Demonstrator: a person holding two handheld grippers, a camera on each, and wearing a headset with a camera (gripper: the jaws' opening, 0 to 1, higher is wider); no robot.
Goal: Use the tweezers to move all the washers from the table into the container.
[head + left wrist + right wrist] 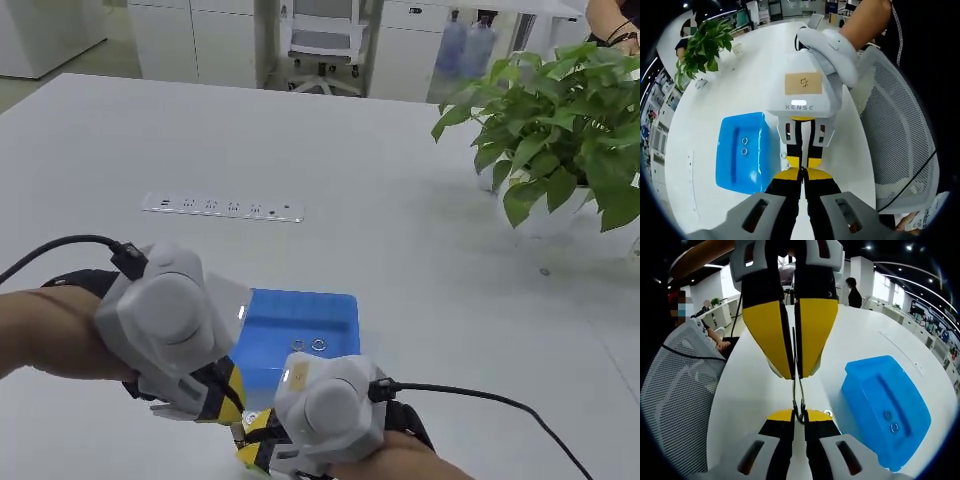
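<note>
My two grippers meet tip to tip over the white table near its front edge. The left gripper (228,395) (803,173) and the right gripper (258,440) (799,418) are both shut on thin metal tweezers (796,375), which run between their yellow pads. Just beyond them lies a blue container (300,310) (730,155) (875,385) with two washers (308,346) (744,146) (891,421) inside. One loose washer (828,413) rests on the table beside the right gripper's jaw.
A white power strip (222,208) lies farther back on the table, and a potted plant (560,110) stands at the far right. A mesh chair (895,130) is at the near table edge. An office chair (322,40) stands beyond the table.
</note>
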